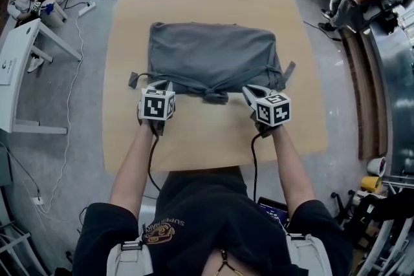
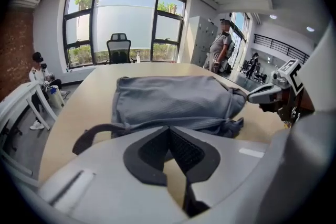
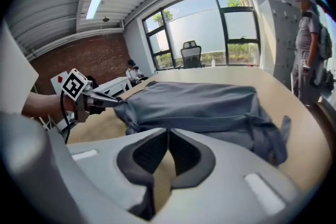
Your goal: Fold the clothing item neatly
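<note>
grey garment [image 1: 213, 58] on a pale wooden table [image 1: 194, 136], seen from the head view. the garment lies in the middle of the table, slightly toward the far side, already doubled into a rough rectangle. its long axis runs left to right. the far edge is a smooth fold, and the near edge is bunched, with a knotted lump [image 1: 215, 97] at its centre. a thin strap [image 1: 137, 79] trails off the near-left corner and a short tab [image 1: 289, 69] sticks out at the near-right corner.

left tongs [image 1: 166, 83] sit at the near-left edge of the cloth, and right tongs [image 1: 250, 91] at the near-right edge. each gripper view shows its own tongs closed, pad against pad with nothing between them. whether either tip touches the fabric cannot be told.

handling, as a judgement: the cloth looks light, thin and fully limp. it should sag and drag behind any single pinch, and its layers may slide over one another on the smooth table. the sound holds appear to be the two near corners, each pinched through all layers at once so the stack lifts together. the loose strap and tab are poor holds, since pulling them would likely only stretch them out and skew the rectangle. the central lump is likely to resist lying flat.
</note>
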